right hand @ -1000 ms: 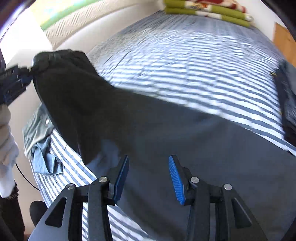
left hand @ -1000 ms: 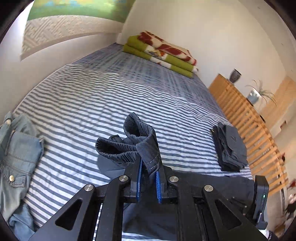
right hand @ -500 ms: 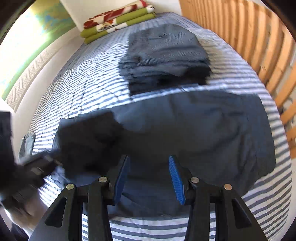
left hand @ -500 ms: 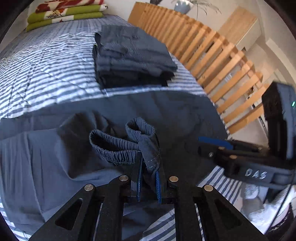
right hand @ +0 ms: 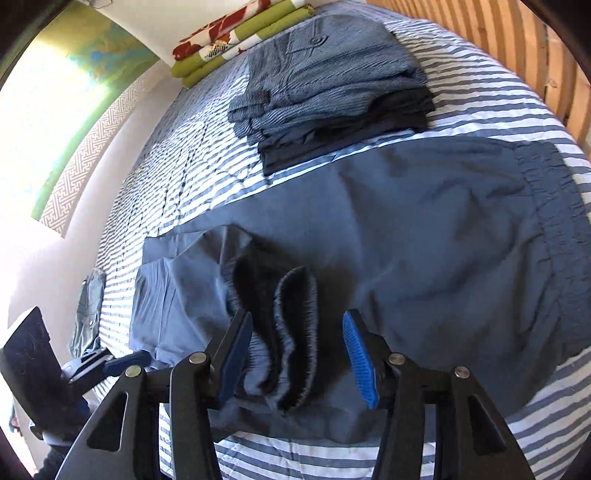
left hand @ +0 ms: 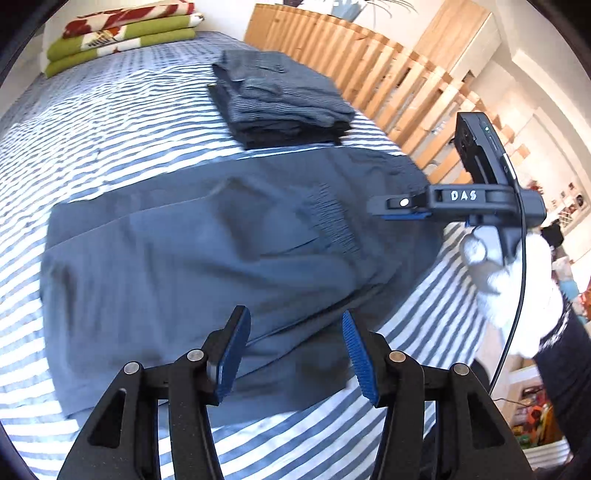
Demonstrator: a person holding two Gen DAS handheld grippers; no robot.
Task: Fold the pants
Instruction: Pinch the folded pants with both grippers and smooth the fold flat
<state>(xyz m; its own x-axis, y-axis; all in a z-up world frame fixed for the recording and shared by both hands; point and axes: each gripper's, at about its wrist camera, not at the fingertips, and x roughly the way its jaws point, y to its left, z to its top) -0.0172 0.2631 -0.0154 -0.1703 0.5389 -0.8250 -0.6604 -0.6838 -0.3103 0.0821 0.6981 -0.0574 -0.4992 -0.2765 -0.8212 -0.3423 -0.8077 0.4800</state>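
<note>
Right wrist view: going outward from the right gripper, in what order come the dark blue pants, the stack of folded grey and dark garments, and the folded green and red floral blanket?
1. Dark blue pants: spread on the striped bed, directly under the open right gripper.
2. Stack of folded grey and dark garments: just beyond the pants, mid-bed.
3. Folded green and red floral blanket: farthest, against the far wall.

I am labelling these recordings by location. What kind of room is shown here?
Most likely a bedroom: a bed with a striped blue and white cover, a folded blanket at its far end, and a stack of folded clothes on it.
</note>
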